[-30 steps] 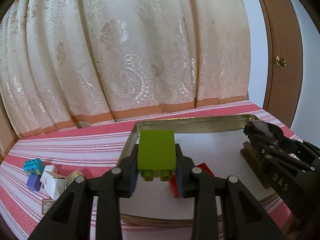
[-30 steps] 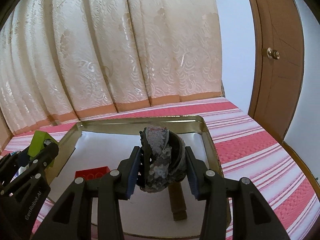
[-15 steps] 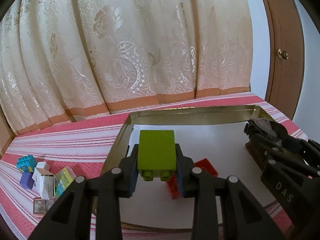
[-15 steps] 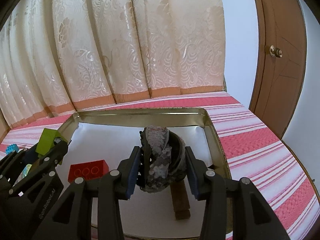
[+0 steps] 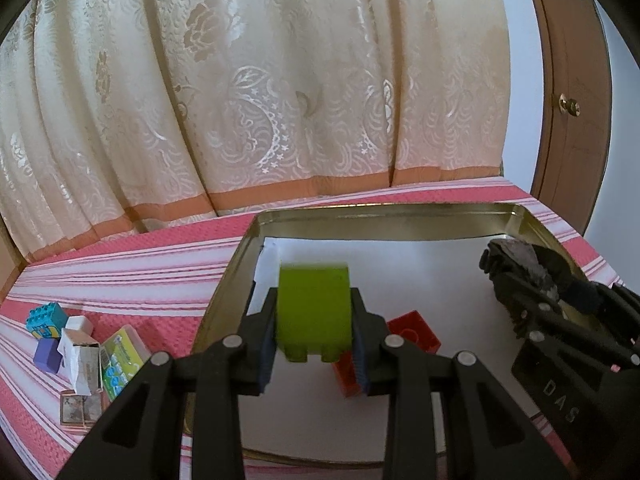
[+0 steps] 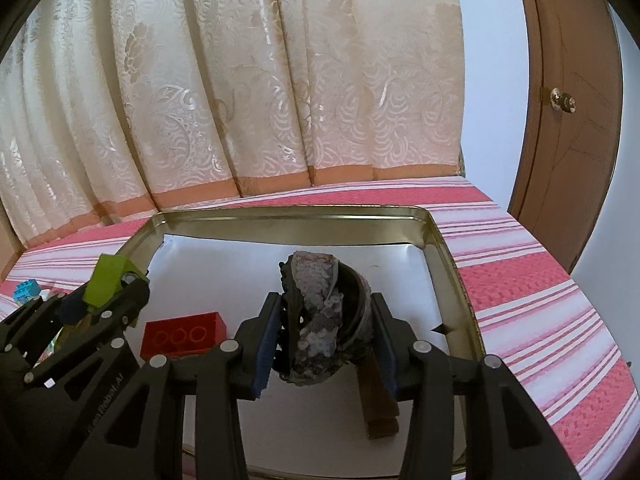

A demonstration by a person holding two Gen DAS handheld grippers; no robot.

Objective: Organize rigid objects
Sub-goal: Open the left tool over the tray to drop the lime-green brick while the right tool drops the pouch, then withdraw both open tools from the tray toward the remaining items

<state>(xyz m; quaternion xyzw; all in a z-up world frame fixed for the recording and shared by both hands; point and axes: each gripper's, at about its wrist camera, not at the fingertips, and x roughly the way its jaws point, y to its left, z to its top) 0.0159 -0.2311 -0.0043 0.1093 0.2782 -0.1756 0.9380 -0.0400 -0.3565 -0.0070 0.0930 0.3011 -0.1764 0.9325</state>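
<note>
My left gripper [image 5: 314, 344] is shut on a lime green toy brick [image 5: 314, 308], held above the left part of a gold metal tray [image 5: 384, 216] lined in white. A red brick [image 5: 414, 334] lies in the tray just behind it. My right gripper [image 6: 326, 344] is shut on a dark grey shell-like object [image 6: 320, 316] above the tray's right part [image 6: 444, 264]; it also shows in the left wrist view [image 5: 520, 264]. A brown wooden block [image 6: 378, 408] lies under it. The green brick [image 6: 108, 280] and red brick [image 6: 184, 334] show at left in the right wrist view.
The tray rests on a red and white striped cloth [image 6: 520, 280]. Left of the tray lie several small items: a blue brick [image 5: 44, 318], a purple block [image 5: 48, 356], small boxes [image 5: 82, 364]. A cream curtain [image 5: 260, 80] hangs behind; a wooden door [image 6: 568, 100] stands at right.
Both grippers have risen and drawn back a little over the tray with their objects still held. More of the tray floor and the small items at left show.
</note>
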